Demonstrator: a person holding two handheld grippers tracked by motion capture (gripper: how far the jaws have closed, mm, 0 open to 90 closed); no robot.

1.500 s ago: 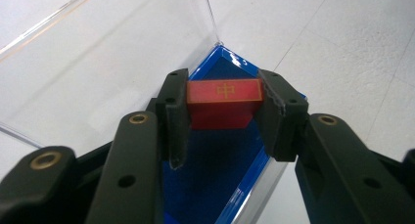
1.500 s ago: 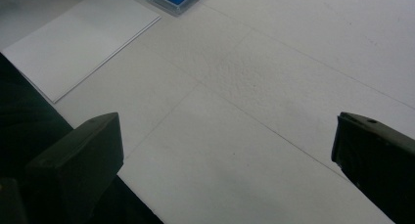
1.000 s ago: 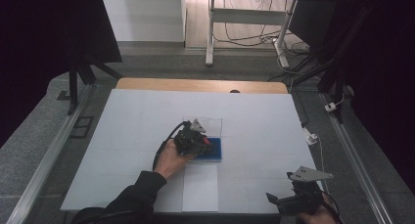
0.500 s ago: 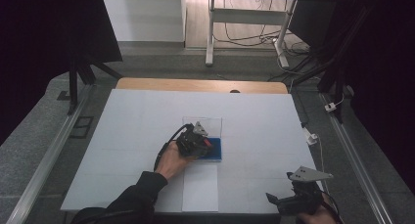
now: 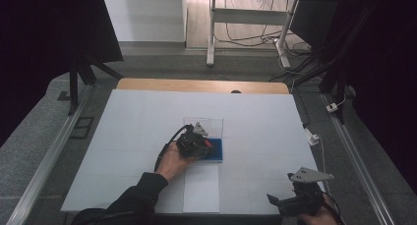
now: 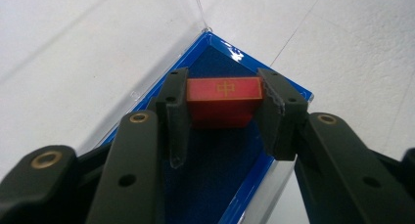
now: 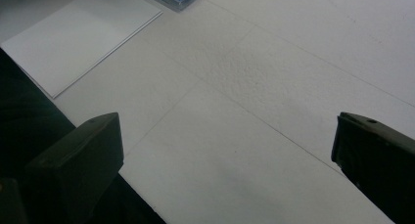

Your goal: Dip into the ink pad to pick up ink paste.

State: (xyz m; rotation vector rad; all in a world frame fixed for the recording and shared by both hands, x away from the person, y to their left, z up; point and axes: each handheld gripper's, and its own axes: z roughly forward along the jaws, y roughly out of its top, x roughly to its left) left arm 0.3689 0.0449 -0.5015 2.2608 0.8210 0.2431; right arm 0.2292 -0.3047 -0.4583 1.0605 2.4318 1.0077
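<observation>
Nearest the viewer, at 5 o'clock on the table [image 5: 123, 136], the right gripper [image 5: 295, 205] idles with its jaws spread wide and nothing between them; in the right gripper view they frame bare white tabletop, with a sheet of white paper [image 7: 78, 38] at 10 o'clock and a corner of the blue tray at 12 o'clock

Just short of the table's centre, the same sheet lies at 6 o'clock from the blue tray [image 5: 216, 151]

At the centre, the left gripper [image 6: 222, 104] is clenched on a small red block [image 6: 222, 99] marked with a gold character and border; the pads press its two short ends, and the block sits low over the tray's dark blue lining, though whether it touches the lining cannot be told

Handling, as judged: the block looks rigid, light and smooth-faced, so it may slip if squeezed off-centre; the flat short ends, as now taken, offer the surest hold. The lining looks soft and should cushion it

Obstacles: the tray's raised blue rim [image 6: 293, 89] stands close outside both jaws, and a clear plastic lid [image 5: 209, 124] stands open at 12 o'clock from the tray; a level sweep could catch either, so a straight lift appears safest. Beyond, the far table is bare white up to a wooden edge [image 5: 201, 86]
</observation>
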